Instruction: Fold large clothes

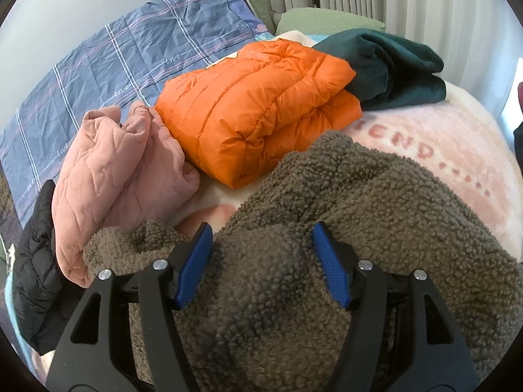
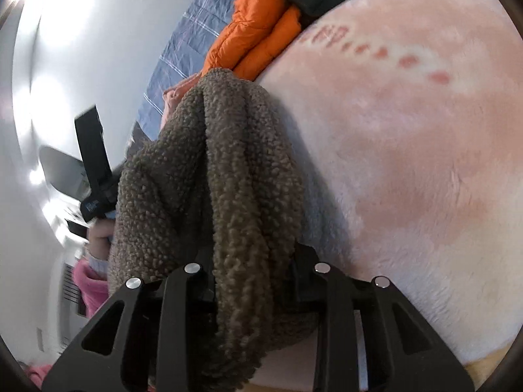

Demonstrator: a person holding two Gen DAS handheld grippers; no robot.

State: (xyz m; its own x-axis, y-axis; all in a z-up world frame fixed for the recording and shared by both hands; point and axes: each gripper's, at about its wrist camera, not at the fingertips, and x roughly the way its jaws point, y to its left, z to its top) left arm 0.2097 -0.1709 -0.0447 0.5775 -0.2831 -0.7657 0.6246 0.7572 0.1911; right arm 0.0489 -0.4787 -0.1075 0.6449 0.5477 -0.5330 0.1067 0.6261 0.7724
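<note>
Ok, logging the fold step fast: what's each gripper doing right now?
Left gripper: jaws closed on a thick bunch of the brown fleece jacket.
Right gripper: jaws shut on a fold of the same jacket.

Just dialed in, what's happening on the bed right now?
A person with a gripper in each hand is working on a brown fleece garment lying on the pink blanket. The left gripper has a thick bunch of it between its blue pads. The right gripper has fleece bunched between its fingers; its tips are hidden. An orange puffer jacket, a pink quilted garment and a dark green one already lie folded behind.
</note>
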